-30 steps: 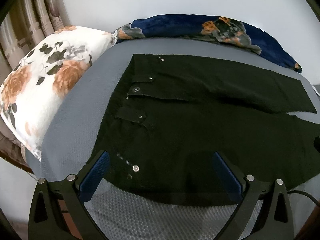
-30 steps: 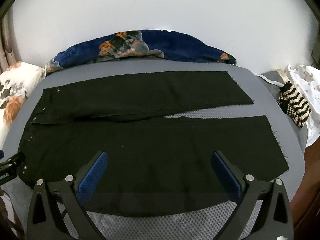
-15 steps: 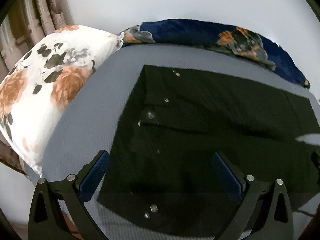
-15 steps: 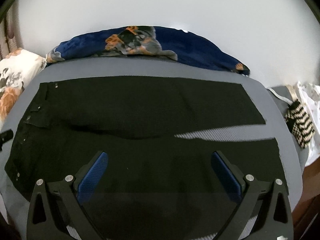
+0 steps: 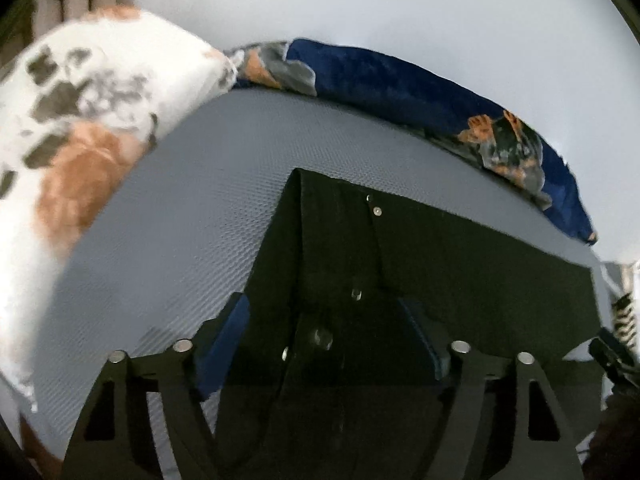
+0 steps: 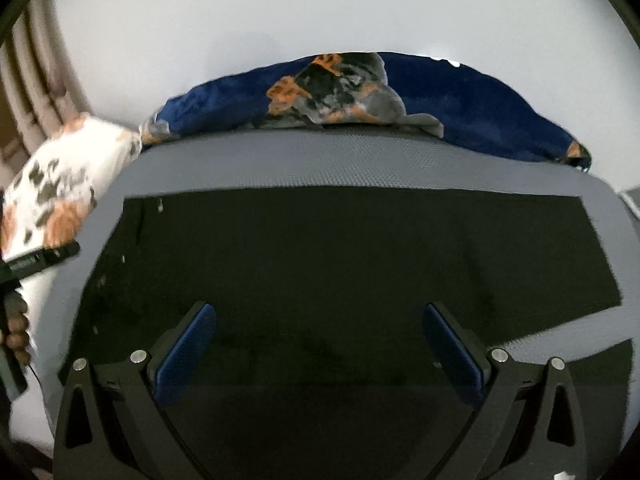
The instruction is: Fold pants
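Note:
Black pants lie flat on the grey bed cover, the waistband with its metal rivets toward the left. My left gripper hovers low over the waistband. Its jaws are closing with the black cloth between them, and I see no pad pressing on it. My right gripper stands wide open above the legs of the pants, nothing pinched. In the right wrist view the left gripper and the hand holding it show at the left edge.
A white floral pillow lies left of the waistband. A navy floral blanket runs along the far edge against a pale wall. A striped cloth sits at the right edge, and curtains hang at far left.
Both grippers have moved forward over the pants toward the far leg, so the cloth fills more of each view. The left jaws have narrowed; the right jaws stay wide.

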The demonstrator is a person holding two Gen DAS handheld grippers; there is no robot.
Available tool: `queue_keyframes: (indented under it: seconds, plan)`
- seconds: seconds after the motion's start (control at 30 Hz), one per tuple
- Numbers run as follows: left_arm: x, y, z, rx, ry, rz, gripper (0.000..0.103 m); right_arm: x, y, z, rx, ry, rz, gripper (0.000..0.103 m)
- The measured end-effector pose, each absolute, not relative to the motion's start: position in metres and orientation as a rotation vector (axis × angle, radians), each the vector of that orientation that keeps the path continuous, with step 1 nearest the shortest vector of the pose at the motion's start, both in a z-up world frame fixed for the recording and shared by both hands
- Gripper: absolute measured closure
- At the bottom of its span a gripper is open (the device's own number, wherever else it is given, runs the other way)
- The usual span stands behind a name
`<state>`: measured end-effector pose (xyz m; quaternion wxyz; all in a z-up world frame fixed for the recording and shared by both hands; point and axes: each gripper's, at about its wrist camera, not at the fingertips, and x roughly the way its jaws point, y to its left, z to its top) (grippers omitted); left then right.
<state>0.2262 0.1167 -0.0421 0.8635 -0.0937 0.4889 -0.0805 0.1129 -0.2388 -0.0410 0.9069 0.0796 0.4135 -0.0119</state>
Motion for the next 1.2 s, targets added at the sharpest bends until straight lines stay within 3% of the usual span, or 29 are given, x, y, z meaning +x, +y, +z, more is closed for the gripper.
queue_keyframes:
  seconds: [0.7, 1.2]
  plan:
    - [0.366, 0.164, -0.119, -0.63, 1.166, -0.514, 0.065, 0.195, -0.246, -0.072, 0.255, 0.961, -0.052, 0.0]
    - [0.391, 0.129, -0.13, -0.677, 1.197, -0.652, 0.066, 0.224, -0.242, -0.075, 0.209, 0.969, -0.034, 0.0]
